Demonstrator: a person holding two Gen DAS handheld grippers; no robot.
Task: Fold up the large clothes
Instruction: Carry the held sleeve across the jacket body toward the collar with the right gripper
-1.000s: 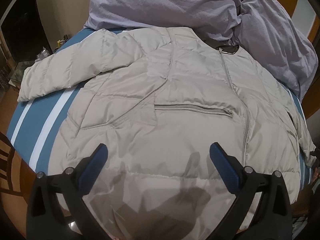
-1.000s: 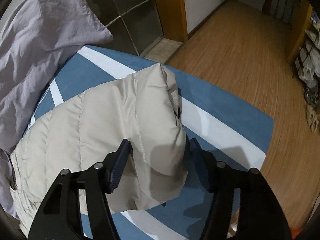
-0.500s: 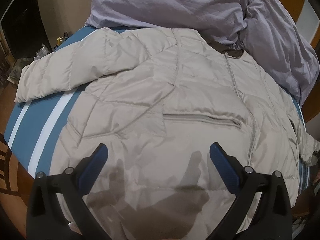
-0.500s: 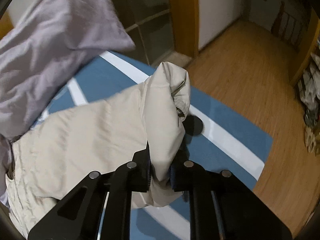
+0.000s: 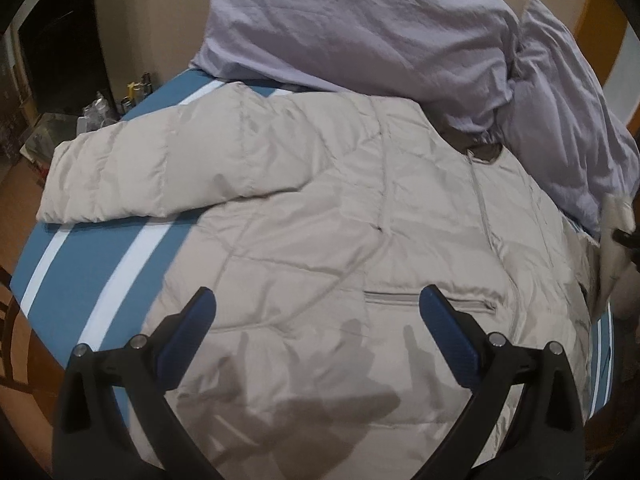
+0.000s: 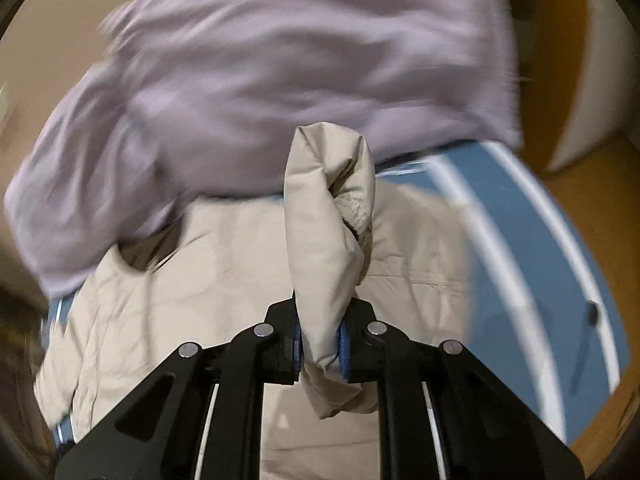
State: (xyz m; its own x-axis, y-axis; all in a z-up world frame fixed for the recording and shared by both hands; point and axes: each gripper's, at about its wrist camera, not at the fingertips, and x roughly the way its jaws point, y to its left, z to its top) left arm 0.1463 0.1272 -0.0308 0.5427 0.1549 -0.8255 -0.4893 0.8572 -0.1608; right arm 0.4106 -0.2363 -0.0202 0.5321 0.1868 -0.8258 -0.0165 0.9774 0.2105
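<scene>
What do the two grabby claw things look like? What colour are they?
Both are black plastic. The left gripper has two long angled fingers lined with dark blue ribbed pads, joined by round silver pins. The right gripper looks the same: black linkage arms, silver pins, blue pads. No cables, markings or sleeves show.

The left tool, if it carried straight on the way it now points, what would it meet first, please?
Most likely the beige jacket: the open left tool points onto its quilted front near the pocket zipper. How far off is unclear.

Blue white-striped bed cover [image 5: 92, 264]; crumpled lilac duvet [image 5: 360, 28] at far edge. Beige wall [image 5: 152, 12], brown wooden floor [image 6: 592, 184].
</scene>
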